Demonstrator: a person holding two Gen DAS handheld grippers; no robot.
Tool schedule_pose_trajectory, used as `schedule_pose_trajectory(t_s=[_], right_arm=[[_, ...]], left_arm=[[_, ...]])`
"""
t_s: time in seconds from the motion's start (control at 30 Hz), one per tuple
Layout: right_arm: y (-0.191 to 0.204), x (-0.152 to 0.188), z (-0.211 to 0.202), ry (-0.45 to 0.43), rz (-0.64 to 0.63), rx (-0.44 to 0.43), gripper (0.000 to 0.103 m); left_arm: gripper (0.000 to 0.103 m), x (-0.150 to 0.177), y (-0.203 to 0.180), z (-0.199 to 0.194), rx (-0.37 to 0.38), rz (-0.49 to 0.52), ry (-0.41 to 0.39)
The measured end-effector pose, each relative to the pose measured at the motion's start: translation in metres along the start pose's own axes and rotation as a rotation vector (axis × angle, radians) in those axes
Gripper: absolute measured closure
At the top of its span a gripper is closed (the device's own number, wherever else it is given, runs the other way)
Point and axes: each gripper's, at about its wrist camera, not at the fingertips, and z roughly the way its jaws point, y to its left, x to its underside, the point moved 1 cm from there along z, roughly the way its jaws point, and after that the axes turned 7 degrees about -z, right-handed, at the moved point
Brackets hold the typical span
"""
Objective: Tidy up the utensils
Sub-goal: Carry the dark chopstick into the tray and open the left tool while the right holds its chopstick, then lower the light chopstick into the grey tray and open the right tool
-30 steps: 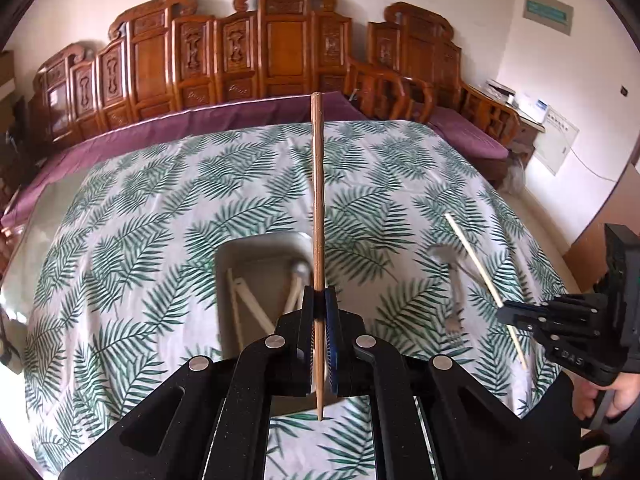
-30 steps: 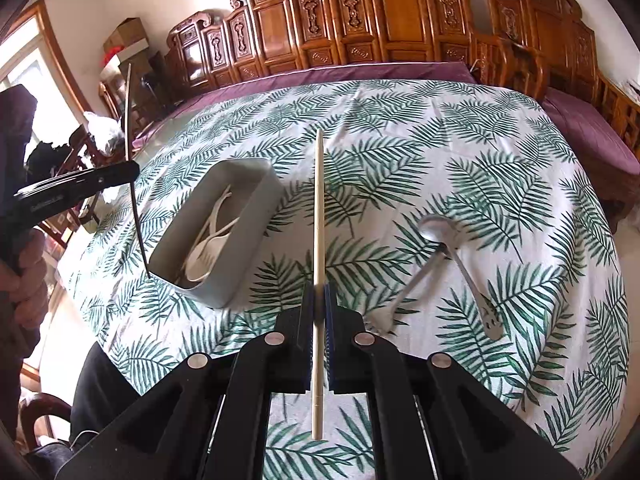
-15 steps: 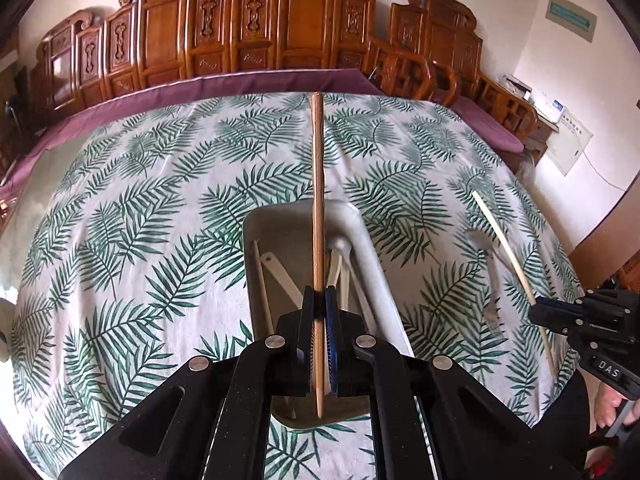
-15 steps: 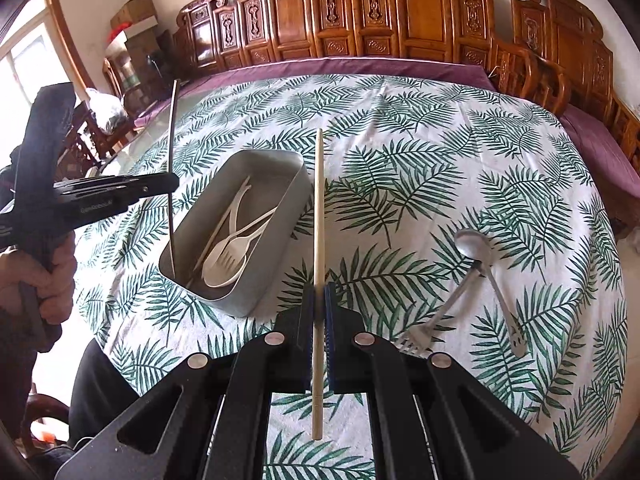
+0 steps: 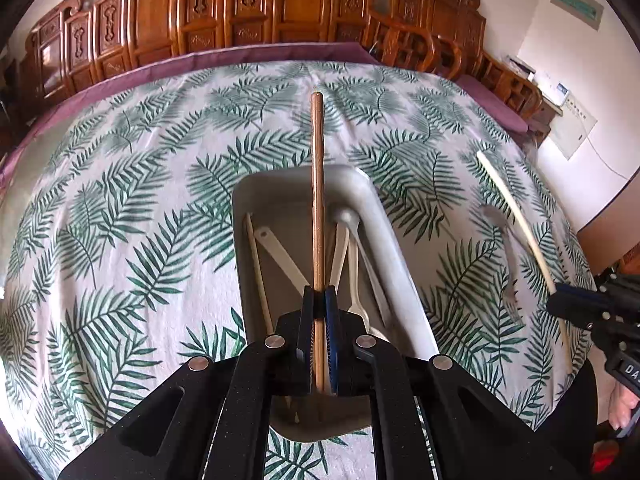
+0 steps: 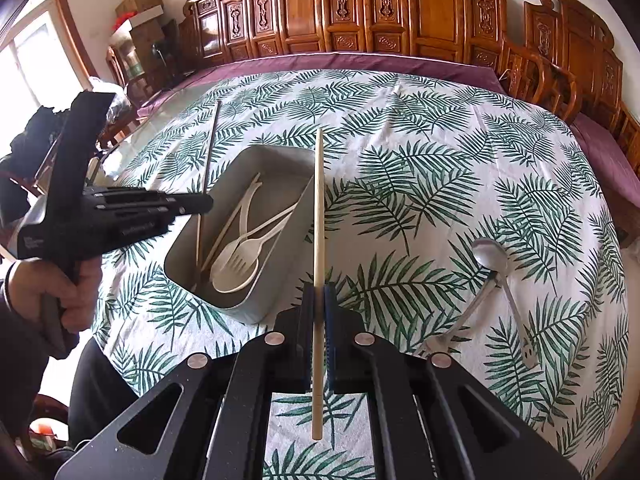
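- We're running two hand-held grippers over the counter (image 6: 440, 128), which is wearing a leaf-print cloth.
- Left hand-held gripper (image 5: 319, 300) is pinching a brown chopstick (image 5: 317, 184) between its pads, jaws pressed tight on it.
- That chopstick is pointing away from the camera and sitting above the grey tray (image 5: 384, 232); its near end is hanging inside the tray outline, and we can't tell if it's touching the bottom.
- Right hand-held gripper (image 6: 319, 296) is pinching a pale chopstick (image 6: 319, 200) the same way, jaws tight.
- The pale chopstick is hanging just beside the tray's right wall in the right wrist view, over the cloth, not in the tray.
- The tray (image 6: 208, 280) is holding a white plastic fork (image 6: 236, 258), a white spoon (image 6: 256, 252), and other pale utensils lying crosswise.
- A metal spoon (image 6: 490, 256) and a metal fork (image 6: 524, 340) are lying on the cloth well right of the tray, handles crossing.
- A hand (image 6: 68, 292) is gripping the left tool's handle at frame left.
- Carved wooden chairs (image 6: 360, 12) are lining the far side.
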Motion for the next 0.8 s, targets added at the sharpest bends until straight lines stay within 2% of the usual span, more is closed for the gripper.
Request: schedule_pose_trajectory(t_s=[0.13,0.2,0.23,0.53,0.8], right_arm=[[0.009,-0.005,0.005,-0.001,-0.013,-0.013,0.097],[0.015,-0.009,0.008,-0.001,-0.023,-0.022,0.097],[0.018,-0.011,0.009,0.000,-0.027,-0.025,0.097],[0.046,-0.032,0.034,0.006,-0.040,-0.077,0.097],[0.063,-0.050,0.075,0.060,-0.020,-0.099,0.097]], left_arm=[[0.094,0.005,0.004,0.000,0.007,-0.011,0.008],[0.082,0.006,0.007,-0.006,0.008,-0.016,-0.003],[0.081,0.007,0.009,-0.009,0.010,-0.020,-0.009],[0.081,0.015,0.031,-0.039,-0.011,-0.044,-0.057],[0.081,0.018,0.057,-0.061,-0.042,-0.088,-0.099]])
